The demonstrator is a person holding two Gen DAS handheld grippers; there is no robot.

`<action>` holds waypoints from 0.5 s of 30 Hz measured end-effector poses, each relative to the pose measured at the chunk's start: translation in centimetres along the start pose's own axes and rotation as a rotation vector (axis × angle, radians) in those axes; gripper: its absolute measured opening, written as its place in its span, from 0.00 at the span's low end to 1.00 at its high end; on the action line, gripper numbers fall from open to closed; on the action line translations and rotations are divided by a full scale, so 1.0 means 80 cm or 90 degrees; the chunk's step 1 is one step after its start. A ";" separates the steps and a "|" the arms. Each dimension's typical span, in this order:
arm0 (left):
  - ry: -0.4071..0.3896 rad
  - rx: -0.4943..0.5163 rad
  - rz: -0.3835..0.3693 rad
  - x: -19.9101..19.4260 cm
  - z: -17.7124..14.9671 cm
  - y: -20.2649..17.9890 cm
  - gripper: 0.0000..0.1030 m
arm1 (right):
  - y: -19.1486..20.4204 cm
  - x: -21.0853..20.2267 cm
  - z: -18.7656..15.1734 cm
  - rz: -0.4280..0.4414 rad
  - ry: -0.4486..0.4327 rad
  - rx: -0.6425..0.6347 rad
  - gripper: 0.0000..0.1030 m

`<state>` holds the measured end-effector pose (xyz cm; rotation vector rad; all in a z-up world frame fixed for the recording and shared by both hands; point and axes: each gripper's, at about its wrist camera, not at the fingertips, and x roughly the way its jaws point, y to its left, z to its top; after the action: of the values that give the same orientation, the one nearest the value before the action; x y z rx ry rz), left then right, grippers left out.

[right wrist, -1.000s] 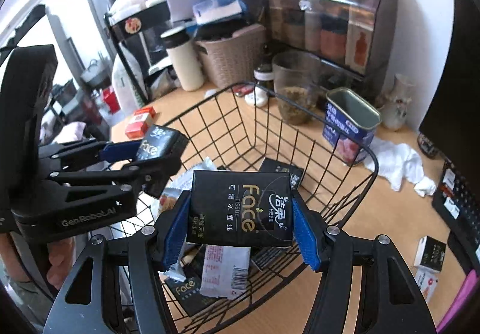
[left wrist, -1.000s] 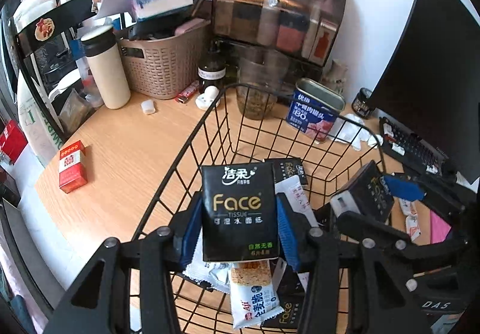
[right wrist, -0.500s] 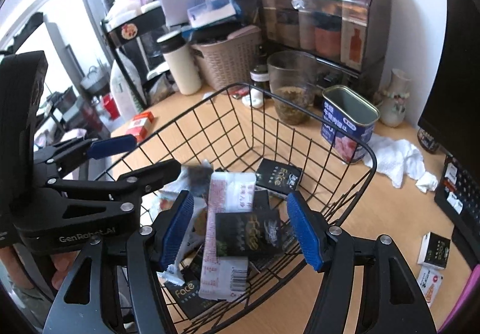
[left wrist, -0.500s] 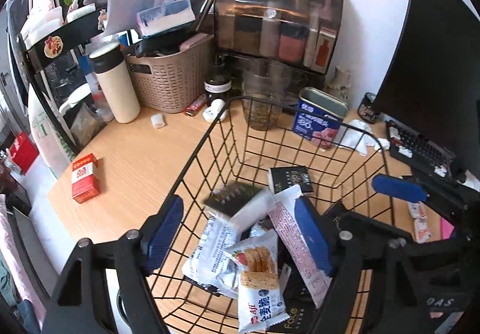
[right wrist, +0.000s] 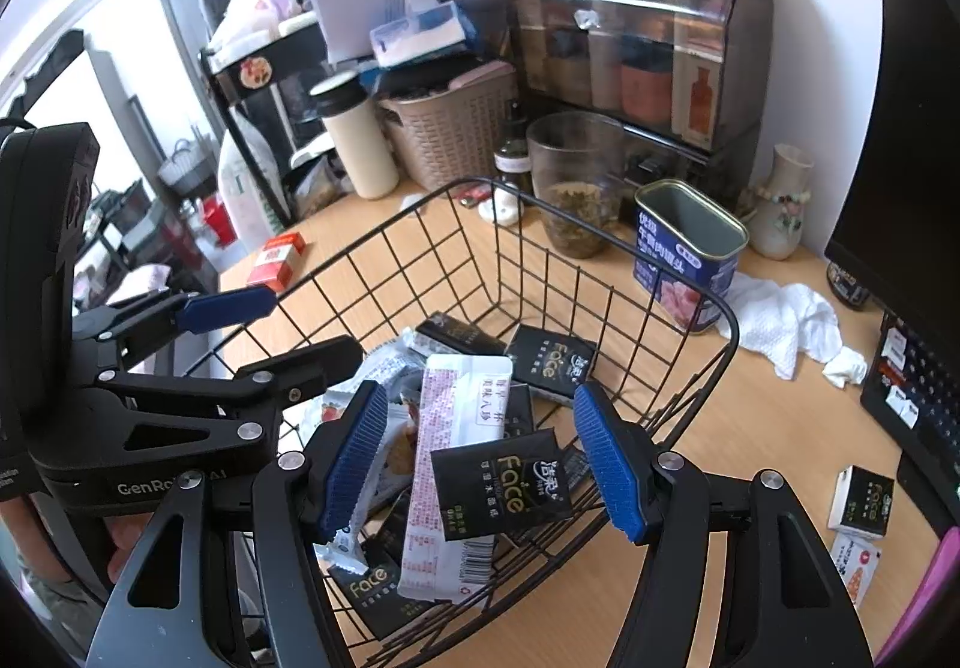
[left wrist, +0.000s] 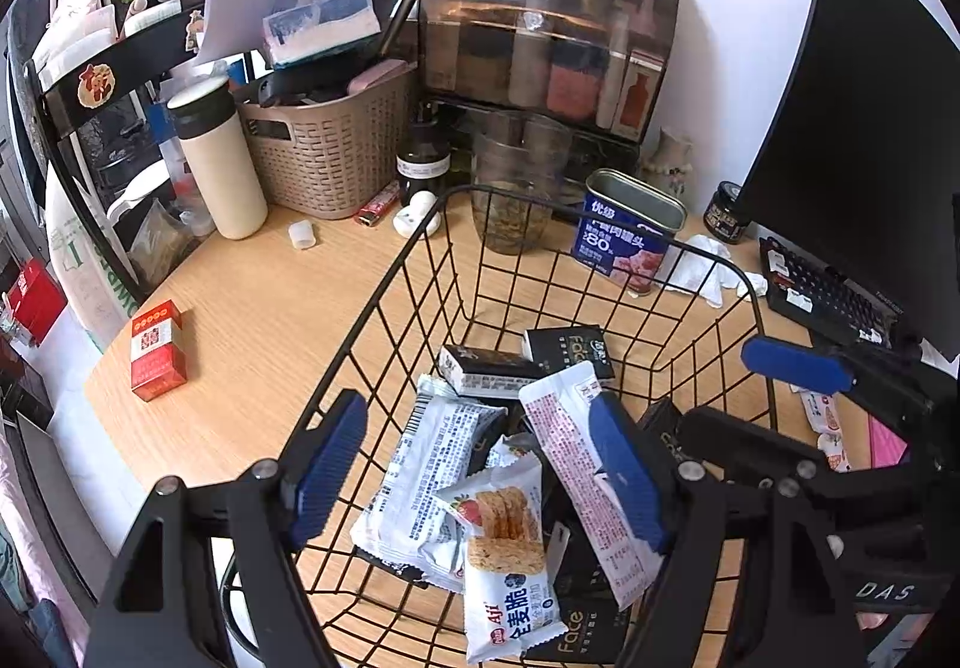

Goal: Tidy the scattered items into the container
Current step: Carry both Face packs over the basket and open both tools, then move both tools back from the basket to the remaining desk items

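Note:
A black wire basket (left wrist: pixel 420 248) (right wrist: pixel 729 320) stands on the wooden desk, holding several black Face tissue packs and white snack wrappers. My left gripper (left wrist: pixel 477 410) (right wrist: pixel 306 326) hangs open over its near left side, nothing between the blue pads. My right gripper (right wrist: pixel 480 398) (left wrist: pixel 750 392) is open beside it, over a black tissue pack (right wrist: pixel 504 488) lying loose on the pile. Another tissue pack (left wrist: pixel 486 368) rests further in. Outside the basket lie a red box (left wrist: pixel 157 350) (right wrist: pixel 279 260), a small Face pack (right wrist: pixel 861 500) and a sachet (right wrist: pixel 855 566).
Behind the basket stand a blue tin (left wrist: pixel 630 236), a glass jar (left wrist: pixel 516 188), a beige woven basket (left wrist: pixel 330 152) and a cream tumbler (left wrist: pixel 216 158). A crumpled white tissue (right wrist: pixel 780 320), a keyboard (left wrist: pixel 834 296) and a monitor (left wrist: pixel 870 128) fill the right side.
Each gripper held a black tissue pack over the basket a second ago. Both packs have dropped onto the pile inside, and the left jaws now stand clearly wider.

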<state>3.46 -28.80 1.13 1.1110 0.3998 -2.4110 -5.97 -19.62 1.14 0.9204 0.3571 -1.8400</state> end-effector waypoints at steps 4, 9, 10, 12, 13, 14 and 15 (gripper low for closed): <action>-0.003 -0.002 -0.001 -0.002 0.001 0.001 0.77 | -0.003 -0.001 0.001 -0.012 -0.004 0.004 0.62; -0.009 -0.001 -0.005 -0.007 0.000 0.000 0.77 | -0.012 -0.003 0.004 -0.025 -0.009 0.017 0.62; -0.010 0.001 -0.005 -0.007 0.000 -0.001 0.77 | -0.013 -0.003 0.004 -0.027 -0.009 0.018 0.62; -0.010 0.004 -0.005 -0.008 -0.001 -0.003 0.77 | -0.014 -0.002 0.005 -0.030 -0.008 0.020 0.62; -0.010 0.004 -0.002 -0.009 -0.001 -0.004 0.77 | -0.015 -0.002 0.005 -0.030 -0.009 0.021 0.62; -0.010 0.005 -0.001 -0.009 -0.001 -0.005 0.77 | -0.015 -0.002 0.005 -0.030 -0.009 0.021 0.62; -0.011 0.005 -0.001 -0.009 -0.001 -0.005 0.77 | -0.015 -0.003 0.004 -0.030 -0.009 0.021 0.62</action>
<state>3.77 -28.22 1.67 1.0927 0.3860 -2.4232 -7.16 -19.15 1.34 0.9285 0.3432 -1.8995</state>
